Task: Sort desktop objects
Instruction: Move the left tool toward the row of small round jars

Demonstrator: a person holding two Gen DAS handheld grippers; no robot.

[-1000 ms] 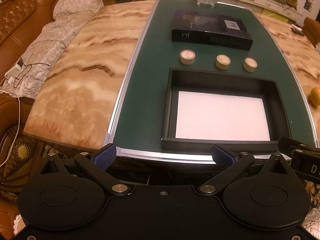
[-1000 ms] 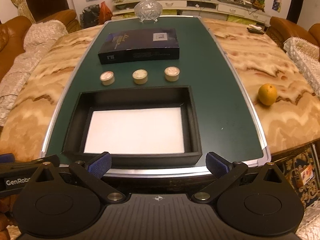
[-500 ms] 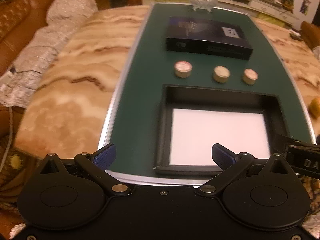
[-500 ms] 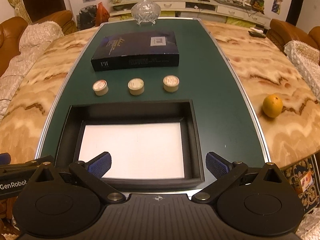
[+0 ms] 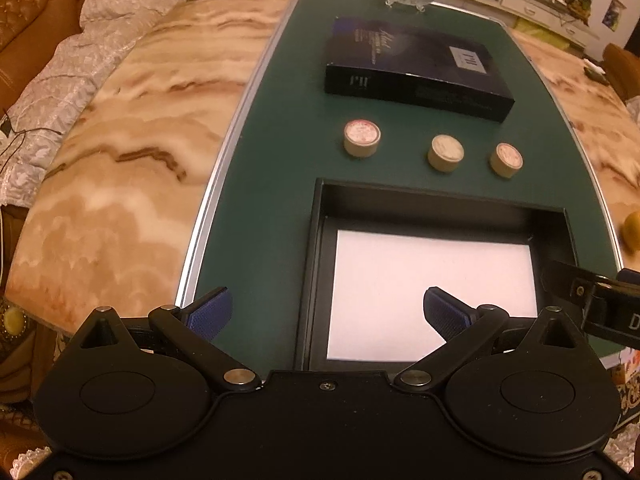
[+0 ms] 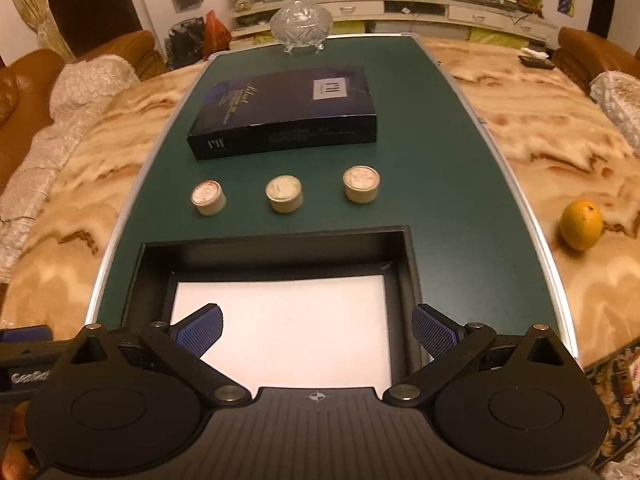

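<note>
Three small round tins sit in a row on the green mat: left, middle, right. Nearer is an open black box with a white pad inside. Behind the tins lies a dark lid box. My left gripper is open and empty over the box's near left edge. My right gripper is open and empty over the box's near part.
A glass candy dish stands at the mat's far end. An orange lies on the marble table to the right. Sofas flank the table. The right gripper's side shows in the left wrist view.
Both grippers have moved forward over the table toward the box and tins, and stayed open.
</note>
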